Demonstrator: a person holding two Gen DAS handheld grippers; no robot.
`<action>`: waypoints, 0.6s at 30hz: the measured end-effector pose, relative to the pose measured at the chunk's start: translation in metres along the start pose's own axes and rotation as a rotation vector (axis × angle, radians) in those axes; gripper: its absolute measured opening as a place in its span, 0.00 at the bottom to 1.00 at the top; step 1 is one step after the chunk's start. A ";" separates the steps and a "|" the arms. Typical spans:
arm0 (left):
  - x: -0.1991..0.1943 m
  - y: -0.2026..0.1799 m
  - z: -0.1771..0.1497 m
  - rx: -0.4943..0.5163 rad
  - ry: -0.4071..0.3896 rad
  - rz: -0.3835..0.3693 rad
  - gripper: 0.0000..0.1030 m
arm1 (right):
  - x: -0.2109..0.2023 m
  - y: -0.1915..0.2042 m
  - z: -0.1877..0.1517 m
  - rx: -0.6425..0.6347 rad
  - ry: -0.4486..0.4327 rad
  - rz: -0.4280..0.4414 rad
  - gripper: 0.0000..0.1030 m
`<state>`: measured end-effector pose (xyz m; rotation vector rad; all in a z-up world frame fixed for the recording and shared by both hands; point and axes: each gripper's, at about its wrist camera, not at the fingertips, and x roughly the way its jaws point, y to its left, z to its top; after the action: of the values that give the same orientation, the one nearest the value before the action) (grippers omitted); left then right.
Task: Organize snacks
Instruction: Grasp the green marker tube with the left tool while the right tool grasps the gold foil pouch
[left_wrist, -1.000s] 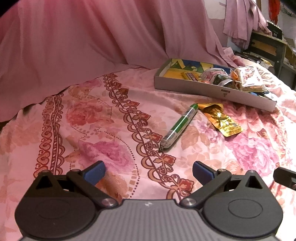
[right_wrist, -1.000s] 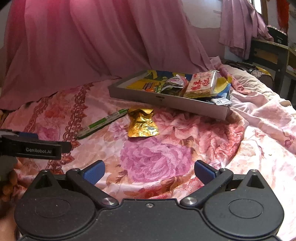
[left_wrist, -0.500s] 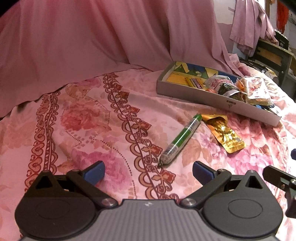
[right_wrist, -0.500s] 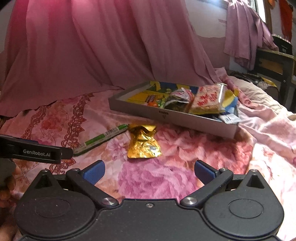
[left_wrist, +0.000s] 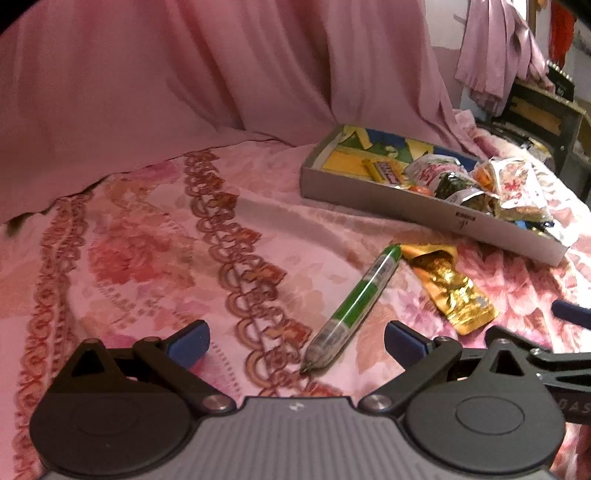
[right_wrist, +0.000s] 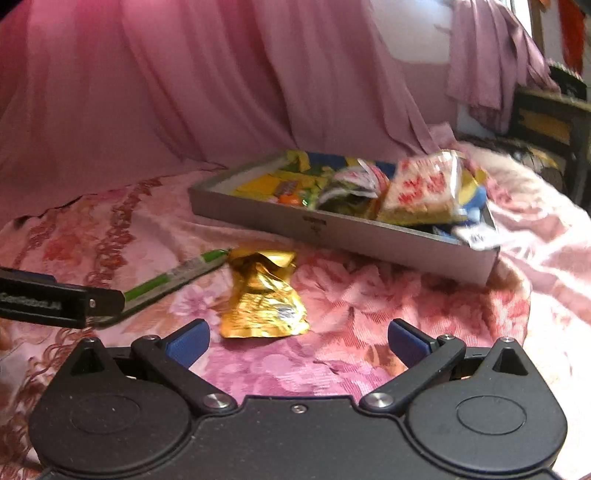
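Item 1, tray (left_wrist: 406, 206): grey, shallow, lying on the floral bedspread (left_wrist: 147, 258) at the far right. It is already holding several snack packets (right_wrist: 421, 192), piled toward its right end; the left end is showing bare printed lining.

Item 2, gold foil packet (right_wrist: 262, 299): crumpled, lying on the bedspread just in front of the tray, outside it.

Item 3, green stick packet (left_wrist: 354, 306): long and slim, lying diagonally beside the gold foil packet, its far end just touching or nearly touching it; also outside the tray.

Item 4, left gripper (left_wrist: 295, 343): jaws standing spread and empty, pointing at the near end of the green stick packet.

Item 5, right gripper (right_wrist: 295, 341): jaws standing spread and empty, facing the gold foil packet.

Status, as judged: task looking mostly done; two items are waiting to go into the tray.
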<state>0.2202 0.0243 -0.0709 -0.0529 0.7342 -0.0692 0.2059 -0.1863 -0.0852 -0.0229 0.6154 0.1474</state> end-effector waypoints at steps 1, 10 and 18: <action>0.003 -0.001 0.001 -0.004 0.004 -0.011 1.00 | 0.002 -0.003 -0.001 0.019 0.011 0.001 0.99; 0.018 -0.011 0.009 0.033 -0.008 -0.055 0.99 | 0.009 -0.001 -0.003 0.009 0.021 0.013 0.99; 0.034 -0.012 0.008 0.052 -0.004 -0.059 0.99 | 0.025 0.012 -0.001 -0.052 0.003 0.028 0.99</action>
<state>0.2496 0.0097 -0.0868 -0.0254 0.7265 -0.1447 0.2237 -0.1717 -0.1000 -0.0648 0.6153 0.1905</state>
